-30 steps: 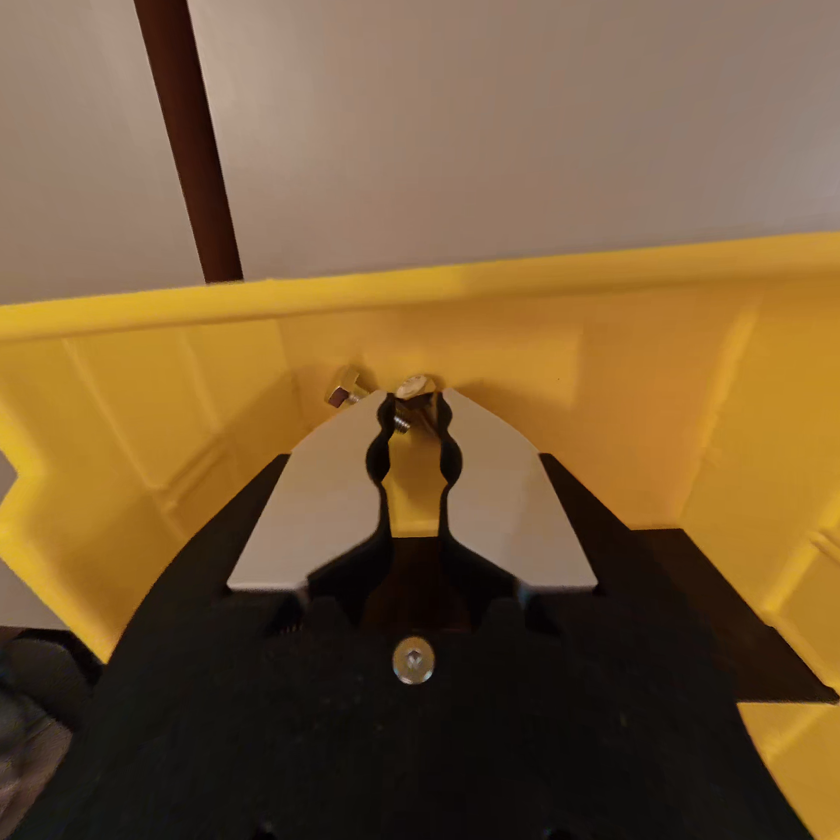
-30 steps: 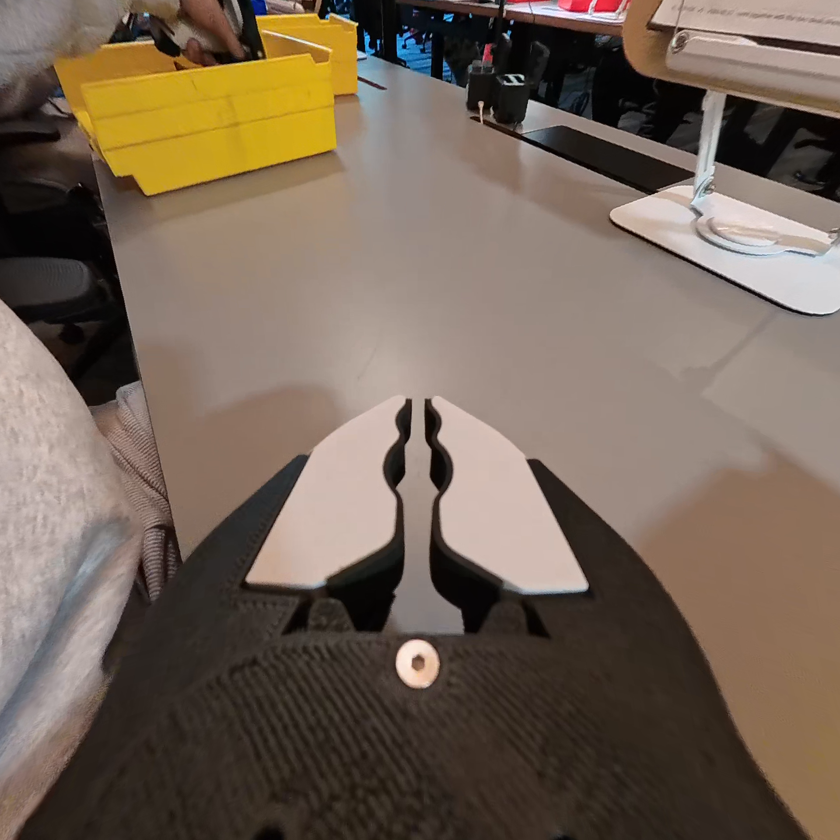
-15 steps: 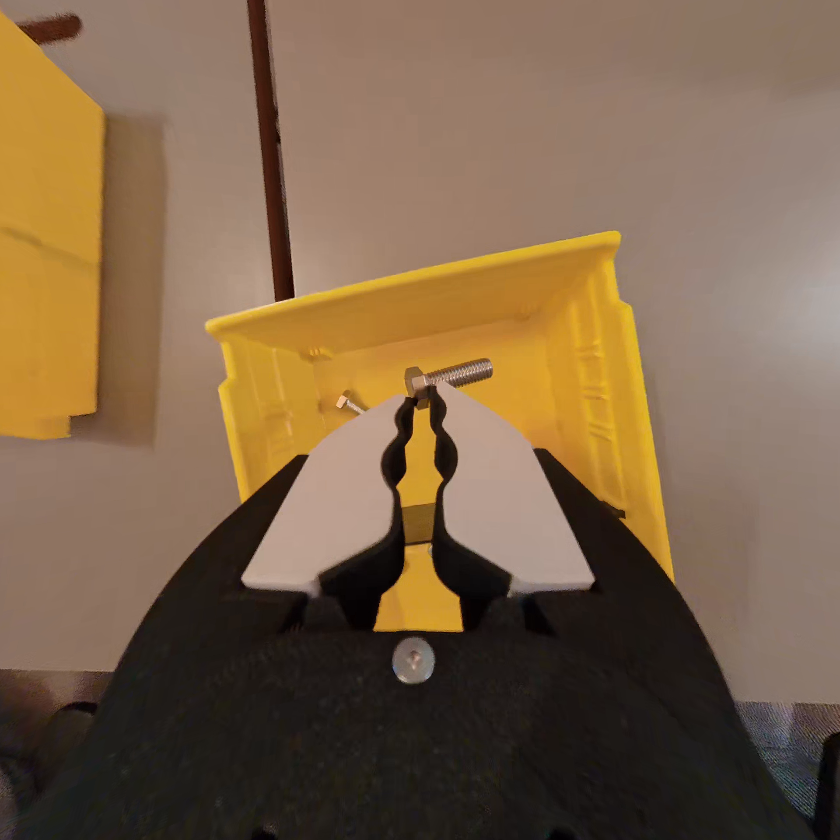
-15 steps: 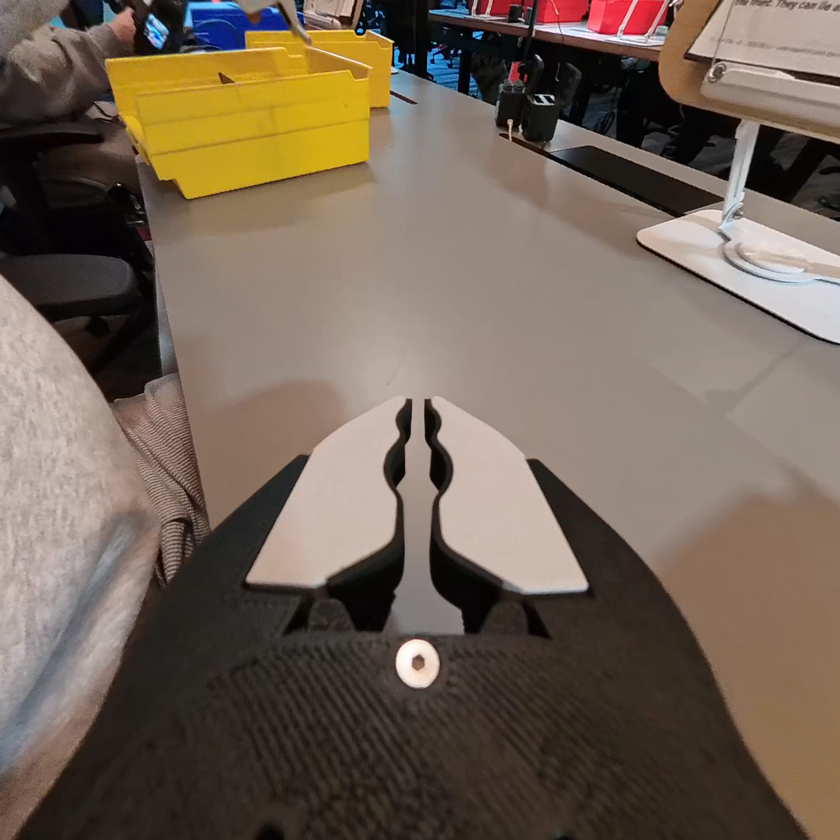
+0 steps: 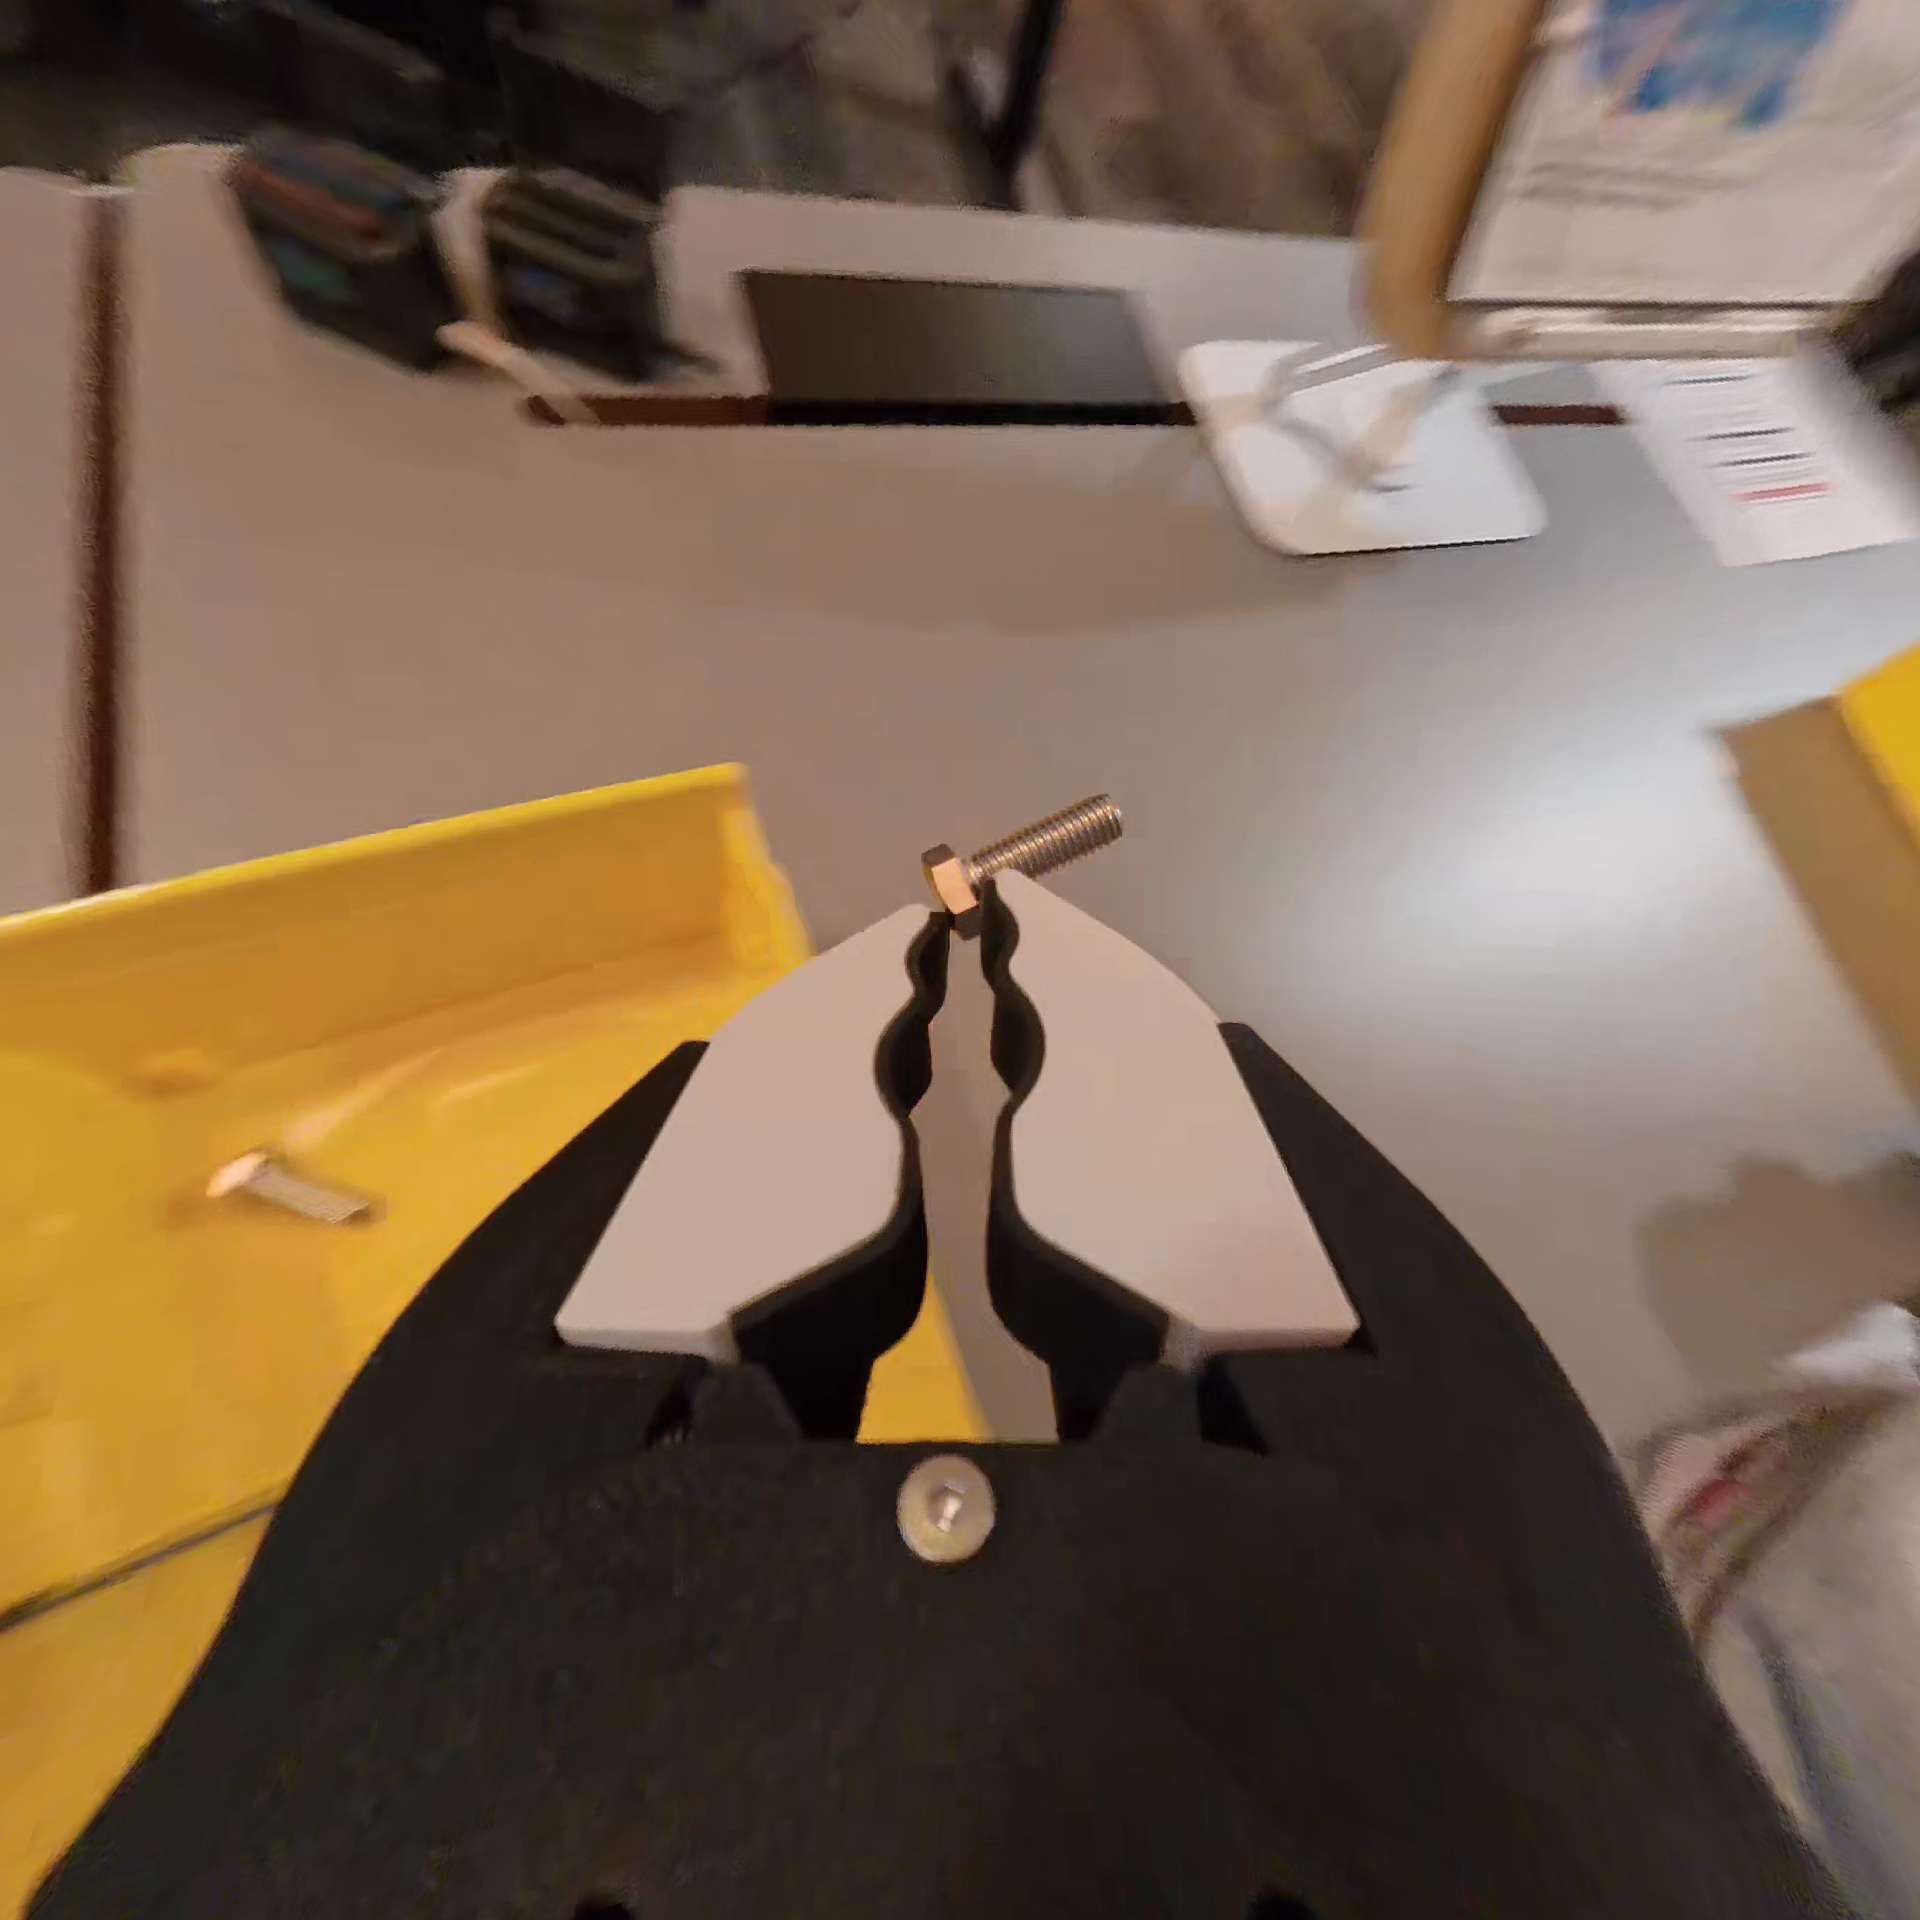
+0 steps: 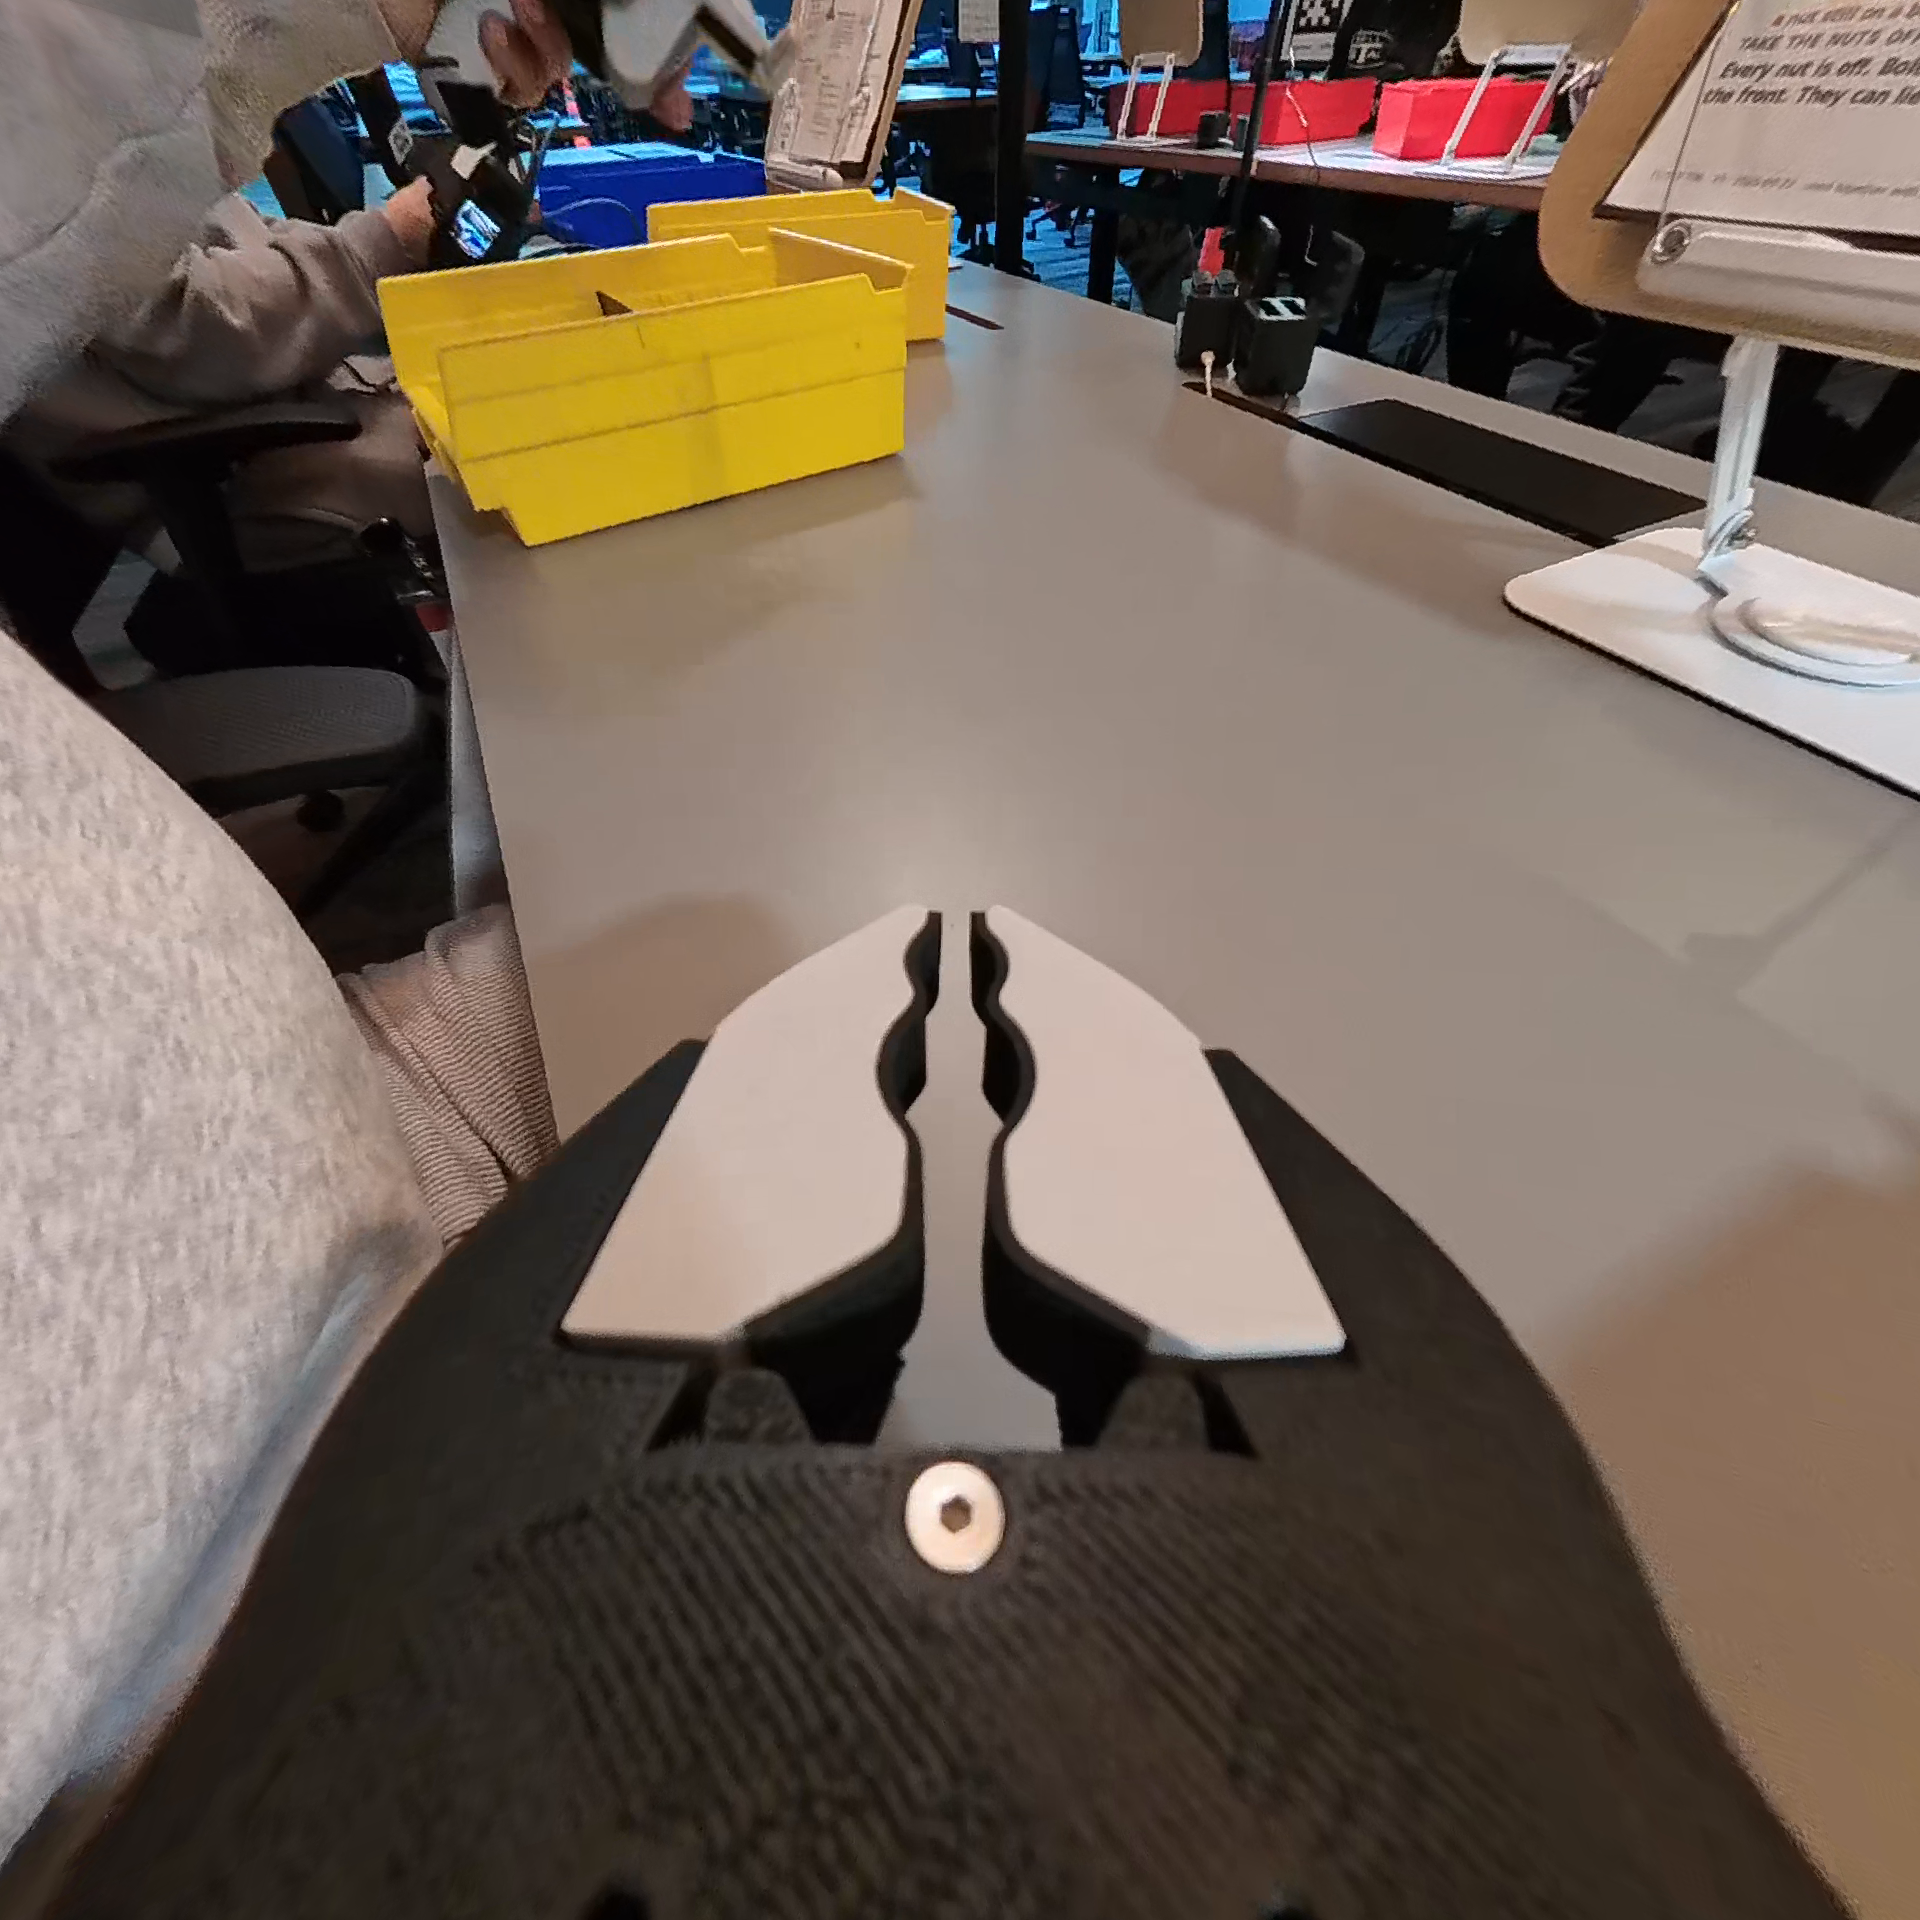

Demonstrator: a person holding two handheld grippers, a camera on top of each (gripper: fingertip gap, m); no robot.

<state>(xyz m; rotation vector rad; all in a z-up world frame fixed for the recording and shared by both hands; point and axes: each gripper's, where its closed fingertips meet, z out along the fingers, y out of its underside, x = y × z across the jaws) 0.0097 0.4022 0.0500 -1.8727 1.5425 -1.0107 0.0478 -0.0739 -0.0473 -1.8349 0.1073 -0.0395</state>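
My left gripper [image 5: 961, 916] is shut on the hex head of a silver bolt [image 5: 1023, 854], whose threaded shank points up and to the right. It holds the bolt in the air just past the right rim of a yellow bin [image 5: 416, 914]. A second bolt [image 5: 291, 1193] lies on that bin's floor at the left. My right gripper [image 6: 954, 916] is shut and empty, low over the grey table [image 6: 1143, 727]. The left gripper also shows far off at the top left of the right wrist view [image 6: 675, 42], above the yellow bins [image 6: 665, 405].
A white stand base [image 5: 1371, 457] with a tan board, a black slot cover [image 5: 945, 343] and dark boxes [image 5: 436, 270] sit at the table's back. Another yellow bin corner [image 5: 1849, 810] is at the right. A grey sleeve [image 6: 156, 1143] and chairs are at the left.
My left gripper has lifted the bolt out of the yellow bin and swung to the right, so the bin now lies lower left. The right gripper has tilted up slightly, still shut.
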